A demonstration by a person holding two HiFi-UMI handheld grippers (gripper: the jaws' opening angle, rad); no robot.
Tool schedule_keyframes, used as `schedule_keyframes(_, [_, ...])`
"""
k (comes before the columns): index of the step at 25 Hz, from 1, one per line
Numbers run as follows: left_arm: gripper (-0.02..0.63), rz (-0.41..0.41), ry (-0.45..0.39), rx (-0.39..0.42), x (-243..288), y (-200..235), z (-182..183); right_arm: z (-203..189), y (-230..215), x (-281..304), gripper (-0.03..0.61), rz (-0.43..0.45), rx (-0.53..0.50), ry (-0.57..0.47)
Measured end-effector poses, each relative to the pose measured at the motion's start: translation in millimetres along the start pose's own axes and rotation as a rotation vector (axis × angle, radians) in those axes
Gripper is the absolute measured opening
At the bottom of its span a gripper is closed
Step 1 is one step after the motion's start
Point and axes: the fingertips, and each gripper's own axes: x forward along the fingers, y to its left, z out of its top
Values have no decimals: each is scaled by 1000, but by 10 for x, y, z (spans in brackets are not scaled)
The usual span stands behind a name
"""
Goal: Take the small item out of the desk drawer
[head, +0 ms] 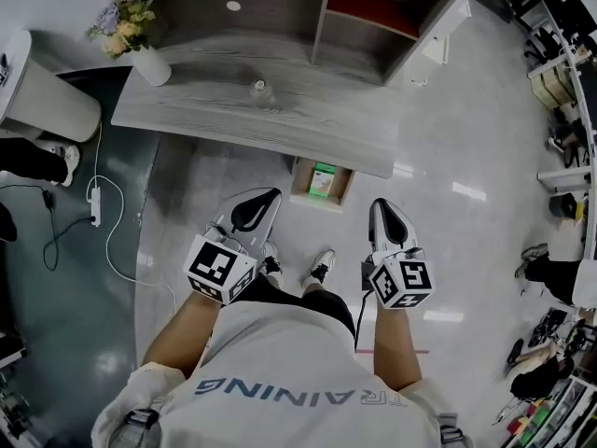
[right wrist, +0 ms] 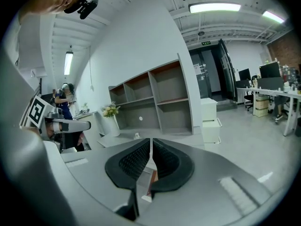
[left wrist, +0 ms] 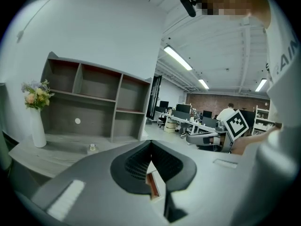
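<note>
While held short of the drawer (head: 298, 180), left claw (left wrist: 150, 142) and right claw (right wrist: 151, 140) sit shut, apparently empty.

Floor (head: 466, 157): pale grey, glossy, reflecting the lights.
Wall (left wrist: 94, 27): plain white.
Worktop (head: 317, 124): grey wood grain.
Shelf unit (left wrist: 94, 98): grey, open compartments, at the back of the worktop.
Cabinet (right wrist: 209, 121): white, beside the shelf unit.
Ceiling lights (right wrist: 214, 7): long strips, lit.
Far end: brick wall (left wrist: 221, 100), office desks (left wrist: 183, 121) with monitors.

Desk (head: 280, 110): grey wood grain, matt.
Floor (head: 457, 147): smooth, glossy, mirrors lights.
Drawer (head: 299, 180): pale wood walls.
Vase (head: 151, 66): smooth, ceramic-like.
Left gripper (left wrist: 150, 143): matt grey plastic, ribbed black pads.
Right gripper (right wrist: 151, 142): the same.
Shirt (head: 298, 362): white cloth.
</note>
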Motion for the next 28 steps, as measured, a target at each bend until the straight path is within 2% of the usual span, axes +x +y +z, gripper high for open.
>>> schedule_keyframes(6, [2,1,20,-3,81,-95,-15,18,-84,25,157,19,-14,8])
schedule_keyframes(10, [2,7,33,-11,130,-62,-19,28,-87,116,284,33,-25,22])
schedule_keyframes(12, [2,7,27,-10,170,-61,8,9,-103,154,382,37,-28,34])
schedule_keyframes(14, [2,6,22,-7,195,-59,28,-12,-102,178,447,40,-34,40])
schedule_keyframes(16, [2,7,22,-7,203,-51,29,-46,-80,193,466,48,-40,51])
schedule_keyframes(20, [2,11,28,-13,225,-35,-2,-281,-102,287,462,44,-10,130])
schedule_keyframes(28, [2,36,64,-31,242,113,-191,-1241,-230,819,466,-30,49,341])
